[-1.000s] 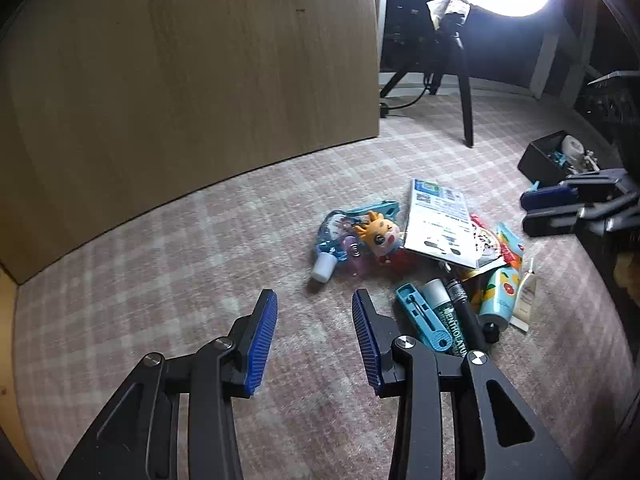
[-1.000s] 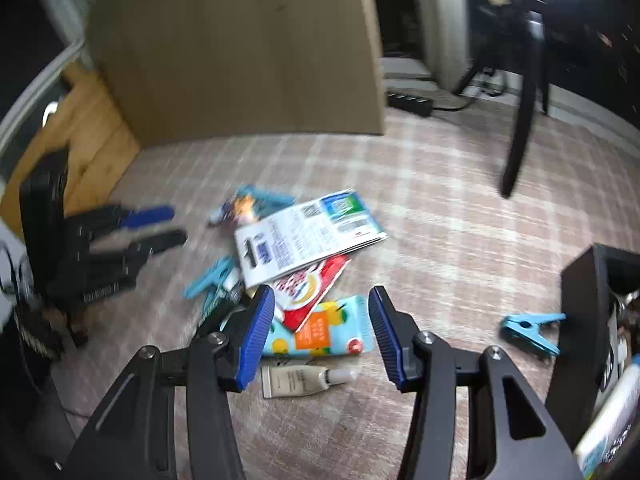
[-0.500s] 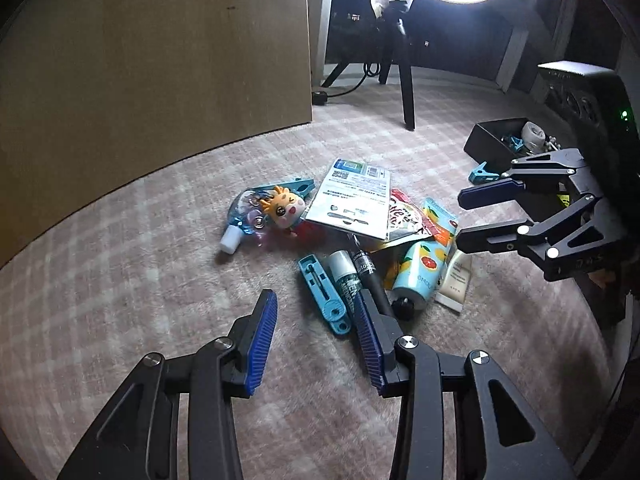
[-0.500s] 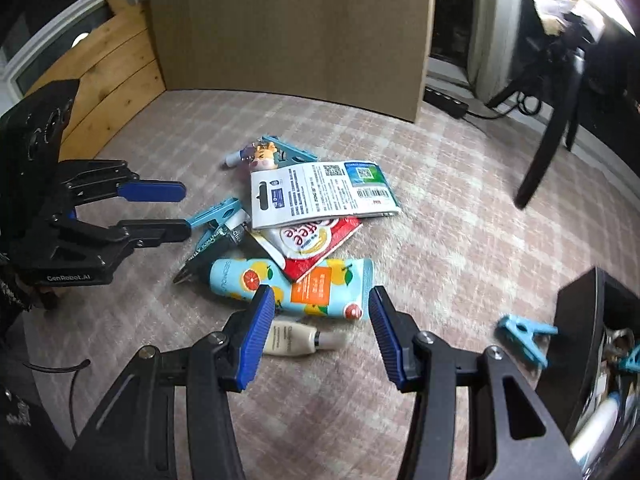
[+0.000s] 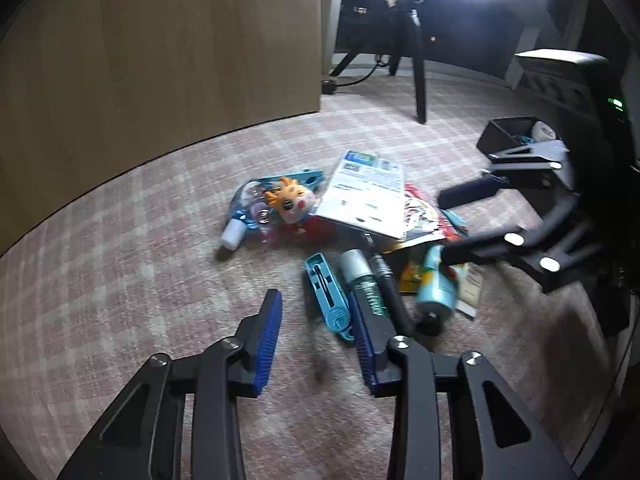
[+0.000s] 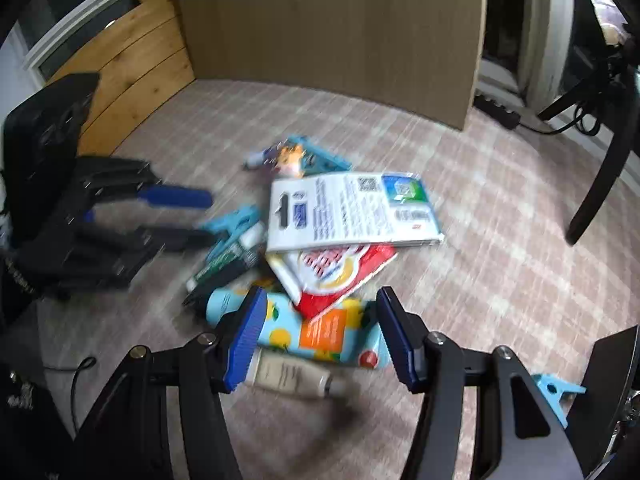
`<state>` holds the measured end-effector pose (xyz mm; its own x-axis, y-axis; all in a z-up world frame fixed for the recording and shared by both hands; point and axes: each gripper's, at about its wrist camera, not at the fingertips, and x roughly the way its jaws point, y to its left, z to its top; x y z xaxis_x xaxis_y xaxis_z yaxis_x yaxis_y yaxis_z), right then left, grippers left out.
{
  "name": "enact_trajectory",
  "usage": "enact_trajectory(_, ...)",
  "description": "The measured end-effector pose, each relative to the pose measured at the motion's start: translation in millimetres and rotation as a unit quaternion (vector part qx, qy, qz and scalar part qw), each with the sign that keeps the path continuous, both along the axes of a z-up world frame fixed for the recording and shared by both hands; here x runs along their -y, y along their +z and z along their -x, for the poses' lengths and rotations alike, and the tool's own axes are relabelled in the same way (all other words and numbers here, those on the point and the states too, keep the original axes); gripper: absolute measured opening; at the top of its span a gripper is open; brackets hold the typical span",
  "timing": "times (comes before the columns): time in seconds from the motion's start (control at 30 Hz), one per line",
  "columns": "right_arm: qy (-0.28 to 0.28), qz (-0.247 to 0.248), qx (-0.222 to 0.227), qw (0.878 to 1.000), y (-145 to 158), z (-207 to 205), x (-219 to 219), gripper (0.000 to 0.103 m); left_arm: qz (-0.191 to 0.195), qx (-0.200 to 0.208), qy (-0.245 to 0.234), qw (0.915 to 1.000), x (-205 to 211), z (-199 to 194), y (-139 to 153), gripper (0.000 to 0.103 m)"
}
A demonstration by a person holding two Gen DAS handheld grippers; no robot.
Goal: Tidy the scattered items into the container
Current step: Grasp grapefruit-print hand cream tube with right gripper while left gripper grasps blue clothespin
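Carpet (image 5: 120,272) runs checked under everything, the scattered pile lying mid-floor and the black container (image 5: 500,134) well apart at the far right; white card packet (image 6: 352,208) tops that heap. Right gripper (image 6: 320,332) hangs over the fruit-print tube (image 6: 320,332), jaws widening either side of it without touching; left gripper (image 5: 316,332) is narrowing on bare floor, the blue clip (image 5: 326,292) just beside its right finger.
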<state>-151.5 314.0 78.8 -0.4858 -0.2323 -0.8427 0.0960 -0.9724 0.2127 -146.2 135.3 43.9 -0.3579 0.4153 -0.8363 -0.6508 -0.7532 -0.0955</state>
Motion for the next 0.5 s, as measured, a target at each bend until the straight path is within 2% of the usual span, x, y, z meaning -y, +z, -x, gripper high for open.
enact_trajectory(0.17, 0.053, -0.004, 0.016, 0.998, 3.2, -12.7, 17.5, 0.056, 0.001, -0.002, 0.010, 0.9999, 4.7, 2.4, 0.1, 0.027)
enact_trajectory(0.23, 0.049, -0.029, 0.001, 0.998, 8.7, -13.7, 19.8, 0.056, 0.003, -0.002, 0.009, 1.0000, 4.2, 2.5, 0.2, 0.027)
enact_trajectory(0.33, 0.041, 0.001, 0.008, 0.999, 10.5, -8.2, 17.1, 0.056, -0.001, -0.003, 0.002, 1.0000, 2.6, 0.5, 1.3, 0.026)
enact_trajectory(0.43, 0.046, -0.027, -0.009, 0.999, 11.1, -5.1, 26.5, 0.056, 0.002, -0.002, -0.002, 1.0000, -0.3, -0.7, 0.3, 0.026)
enact_trajectory(0.5, 0.049, -0.018, -0.007, 0.999, 7.5, 2.8, 29.5, 0.056, 0.000, 0.001, -0.002, 1.0000, -1.0, -0.1, -0.3, 0.026)
